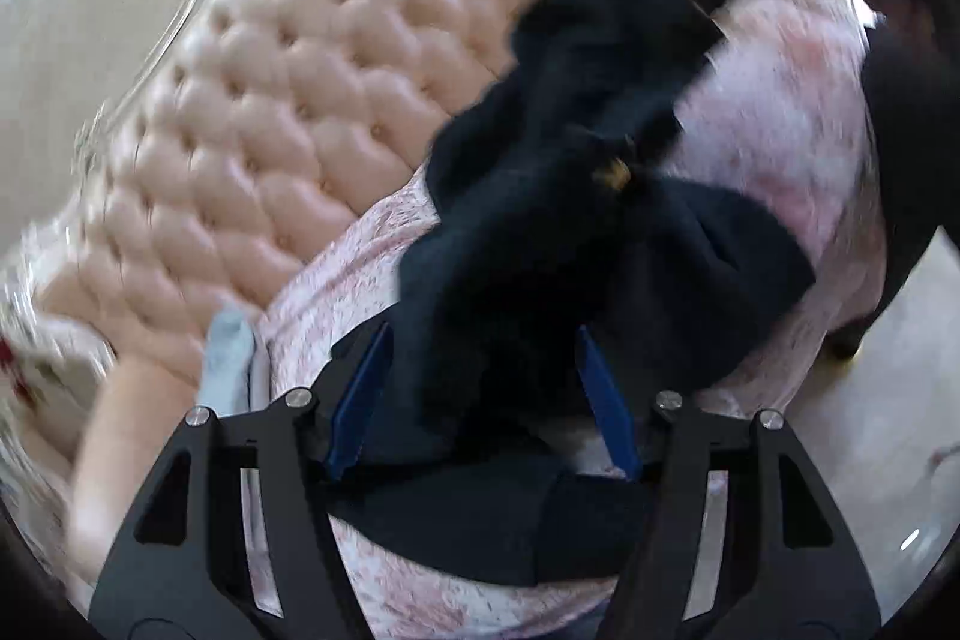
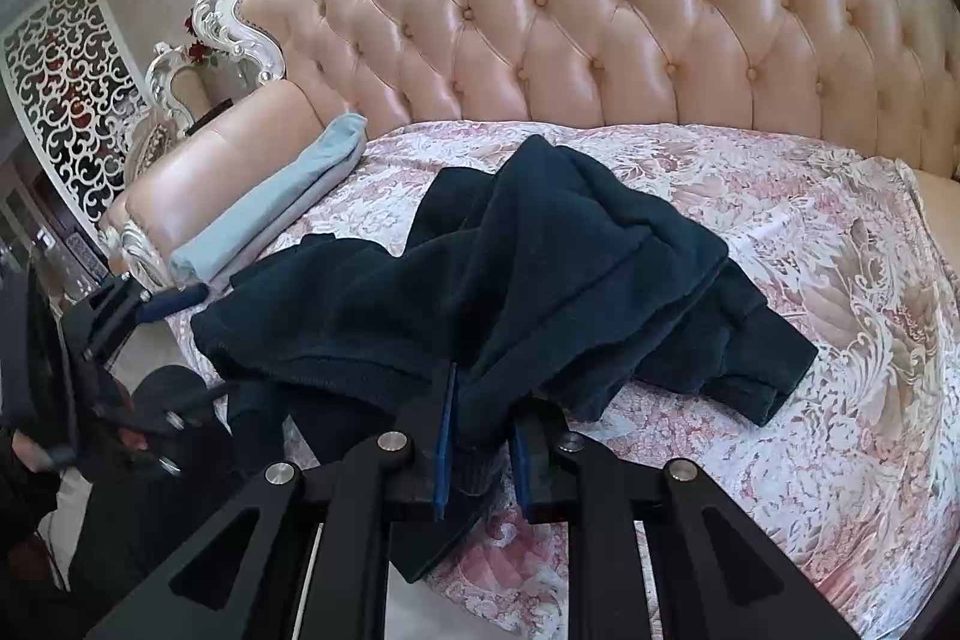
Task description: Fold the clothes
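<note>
Lying crumpled on the floral bedspread (image 2: 810, 340), the dark garment (image 2: 540, 268) has a fold clamped in the right tongs (image 2: 483, 436). Only the right view shows the folded blue cloth (image 2: 264, 214) sharply; the blurred left view shows left tongs (image 1: 486, 400) apart around fabric.

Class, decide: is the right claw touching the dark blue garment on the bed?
Touching. The right wrist view shows the right claw with a bunched fold of the dark blue garment pinched between its fingers.
</note>
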Demonstrator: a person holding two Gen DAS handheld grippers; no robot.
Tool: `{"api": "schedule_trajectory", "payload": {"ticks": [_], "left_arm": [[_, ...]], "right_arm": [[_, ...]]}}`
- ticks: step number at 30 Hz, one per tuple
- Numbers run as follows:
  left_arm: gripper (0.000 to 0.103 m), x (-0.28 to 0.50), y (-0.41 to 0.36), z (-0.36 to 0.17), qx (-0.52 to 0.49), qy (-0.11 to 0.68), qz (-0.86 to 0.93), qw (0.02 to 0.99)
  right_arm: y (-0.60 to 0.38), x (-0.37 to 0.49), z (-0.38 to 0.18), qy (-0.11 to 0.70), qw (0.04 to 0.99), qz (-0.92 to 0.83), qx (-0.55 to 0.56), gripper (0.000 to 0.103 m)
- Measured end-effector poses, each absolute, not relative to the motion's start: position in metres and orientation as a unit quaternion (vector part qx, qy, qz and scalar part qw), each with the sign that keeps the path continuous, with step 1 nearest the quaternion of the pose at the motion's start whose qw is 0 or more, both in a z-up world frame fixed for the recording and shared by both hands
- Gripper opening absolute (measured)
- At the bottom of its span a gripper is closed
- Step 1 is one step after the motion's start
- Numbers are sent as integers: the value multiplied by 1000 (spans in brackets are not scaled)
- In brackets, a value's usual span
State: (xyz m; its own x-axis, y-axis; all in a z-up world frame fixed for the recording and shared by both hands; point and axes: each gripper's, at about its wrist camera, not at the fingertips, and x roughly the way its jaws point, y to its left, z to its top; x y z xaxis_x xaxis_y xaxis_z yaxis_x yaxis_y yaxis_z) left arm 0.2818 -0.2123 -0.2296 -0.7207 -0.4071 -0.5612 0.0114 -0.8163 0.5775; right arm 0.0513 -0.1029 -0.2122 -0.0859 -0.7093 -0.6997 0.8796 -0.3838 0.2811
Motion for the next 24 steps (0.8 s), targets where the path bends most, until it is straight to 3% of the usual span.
{"api": "schedule_trajectory", "payload": {"ticks": [2,3,4,5,6,8,11,15,19,24], "left_arm": [[66,272,-206,-236,346,-320,-871,142],[61,267,-208,-233,340,-327,-867,158],[45,262,-210,-231,335,-335,-863,174],[9,258,-214,-228,336,-328,-863,185],[8,255,-222,-222,346,-296,-871,183],[8,254,-240,-209,352,-224,-892,174],[8,262,-255,-191,346,-156,-911,160],[8,279,-265,-164,318,-118,-926,165],[8,287,-273,-151,308,-116,-928,174],[8,293,-284,-142,303,-106,-929,181]], "right_arm": [[-104,52,-210,116,543,-731,396,21],[-104,54,-209,124,542,-733,391,29],[-104,56,-208,134,542,-734,386,35],[-103,59,-208,144,543,-735,379,51],[-103,62,-208,154,543,-736,373,69],[-99,68,-208,168,541,-740,364,82],[-91,72,-208,172,533,-747,359,85],[-71,83,-203,199,532,-774,278,103],[-61,100,-188,274,526,-795,128,103],[-90,96,-189,412,484,-771,45,103]]}}
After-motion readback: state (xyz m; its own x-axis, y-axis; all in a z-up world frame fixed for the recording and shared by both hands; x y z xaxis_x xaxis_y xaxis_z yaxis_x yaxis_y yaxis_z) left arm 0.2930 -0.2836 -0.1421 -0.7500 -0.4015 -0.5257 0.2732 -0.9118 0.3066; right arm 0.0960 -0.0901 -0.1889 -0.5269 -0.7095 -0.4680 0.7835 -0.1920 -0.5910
